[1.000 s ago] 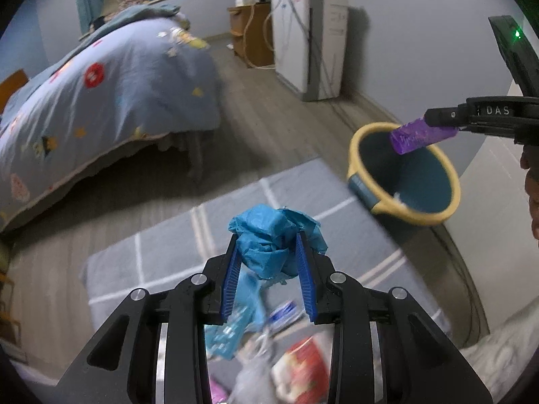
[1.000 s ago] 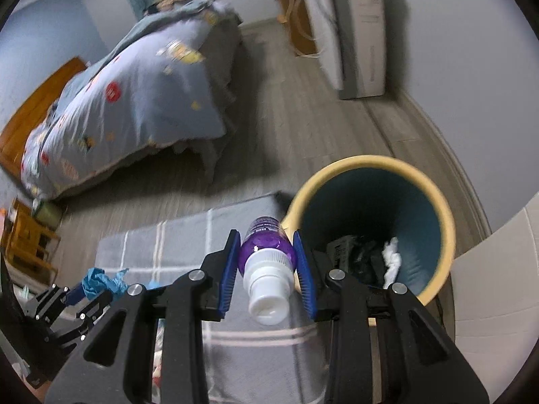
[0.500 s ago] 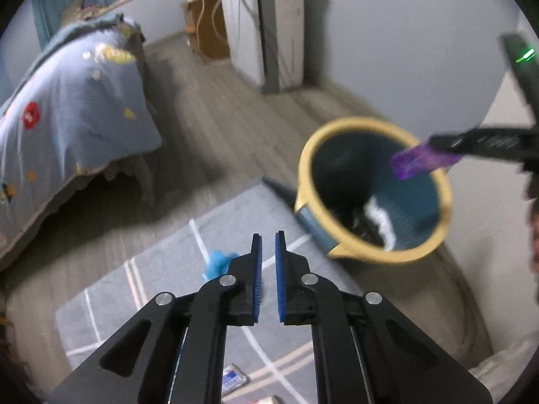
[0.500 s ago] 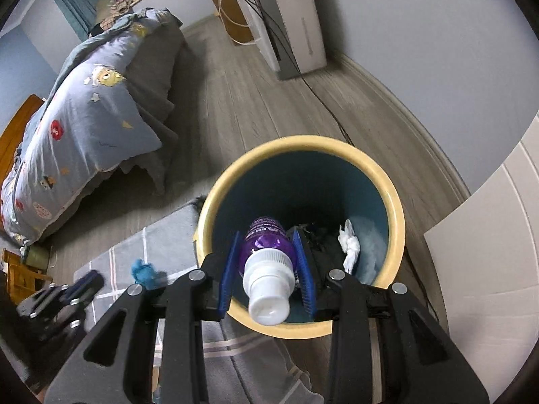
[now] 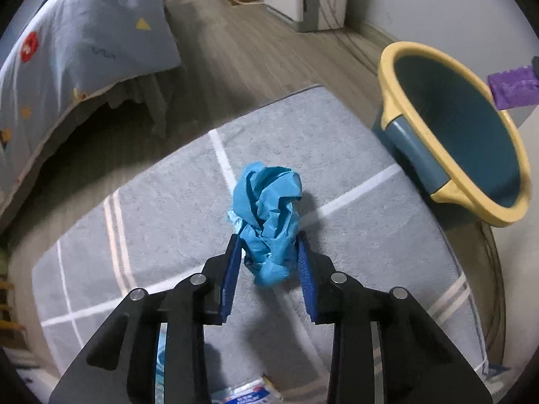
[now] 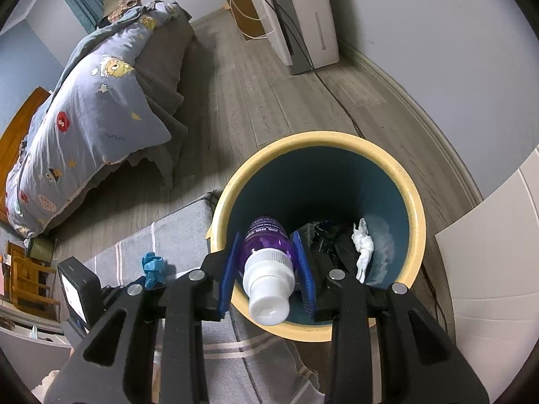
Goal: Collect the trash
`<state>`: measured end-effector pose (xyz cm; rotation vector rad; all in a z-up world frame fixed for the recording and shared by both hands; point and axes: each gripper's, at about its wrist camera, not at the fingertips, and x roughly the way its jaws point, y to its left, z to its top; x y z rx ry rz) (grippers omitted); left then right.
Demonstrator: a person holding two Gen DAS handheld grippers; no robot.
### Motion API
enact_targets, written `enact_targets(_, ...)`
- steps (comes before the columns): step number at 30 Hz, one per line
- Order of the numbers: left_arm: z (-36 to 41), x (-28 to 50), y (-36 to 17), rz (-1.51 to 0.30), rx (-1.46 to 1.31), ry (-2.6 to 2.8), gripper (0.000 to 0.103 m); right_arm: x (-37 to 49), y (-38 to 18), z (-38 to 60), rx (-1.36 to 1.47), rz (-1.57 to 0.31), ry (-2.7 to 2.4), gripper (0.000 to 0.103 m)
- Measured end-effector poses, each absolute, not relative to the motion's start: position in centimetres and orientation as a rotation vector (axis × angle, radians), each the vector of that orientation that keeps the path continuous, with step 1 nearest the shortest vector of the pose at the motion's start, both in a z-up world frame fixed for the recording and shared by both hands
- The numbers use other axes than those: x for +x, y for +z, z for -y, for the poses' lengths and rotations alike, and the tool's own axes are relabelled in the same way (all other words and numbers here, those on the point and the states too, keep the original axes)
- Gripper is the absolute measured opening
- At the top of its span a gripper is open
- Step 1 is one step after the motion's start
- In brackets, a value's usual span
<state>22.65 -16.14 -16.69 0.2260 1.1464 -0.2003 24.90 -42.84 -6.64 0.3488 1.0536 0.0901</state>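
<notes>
Left gripper (image 5: 267, 256): jaws opening, blue crumpled paper wad (image 5: 267, 222) sits between them on the grey rug (image 5: 161, 208). Lower end of the wad is level with the pad tips, the rest sticks out ahead of the jaws. Can't tell if the pads still touch it.

Right gripper (image 6: 267, 266): jaws clamped on the purple bottle (image 6: 267, 249), white cap (image 6: 268, 294) pointing back toward the camera. Bottle hangs over the open mouth of the bin (image 6: 412, 202), yellow rim, teal inside. Below and ahead of the jaws, inside the bin: dark trash plus a white crumpled tissue (image 6: 363, 247), to the right of the jaws.

Bin stands ahead-right of the left jaws, at the rug's corner. Bed (image 6: 101, 107) is off ahead-left of both.
</notes>
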Motion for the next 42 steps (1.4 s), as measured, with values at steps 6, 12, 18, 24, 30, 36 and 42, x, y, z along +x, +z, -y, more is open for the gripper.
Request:
enact_targets(6, 17.0, 22.9, -12.3, -1.005, 0.196, -0.262, 0.029, 25.2, -6.9, 43.7, 0.356, -1.054, 0.047, 0.032)
enact_targets(12, 22.5, 23.8, -9.5, -0.946, 0.187, -0.425, 0.029, 25.6, -8.1, 45.2, 0.369, -1.076, -0.040, 0.032)
enact_targets(18, 27.4, 24.1, -8.7, -0.920, 0.190, -0.535, 0.042, 25.4, -8.3, 46.6, 0.402, -1.060, -0.094, 0.032)
enact_targets(24, 27.7, 23.8, -8.4, -0.902, 0.199, -0.518, 0.066, 25.2, -8.0, 47.5, 0.447, -1.038, -0.094, 0.052)
enact_targets(30, 24.2, 22.9, -6.9, -0.898, 0.127, -0.445, 0.087, 25.1, -6.7, 46.6, 0.412, -1.006, -0.088, 0.092)
enact_targets(36, 19.7, 20.4, -4.0, -0.878, 0.097, -0.379, 0.093, 24.8, -5.2, 44.7, 0.354, -0.987, -0.074, 0.097)
enact_targets(42, 13.5, 16.0, -0.5, -0.859, 0.084, -0.305, 0.094, 23.3, -3.5, 40.6, 0.276, -0.964, -0.011, 0.097)
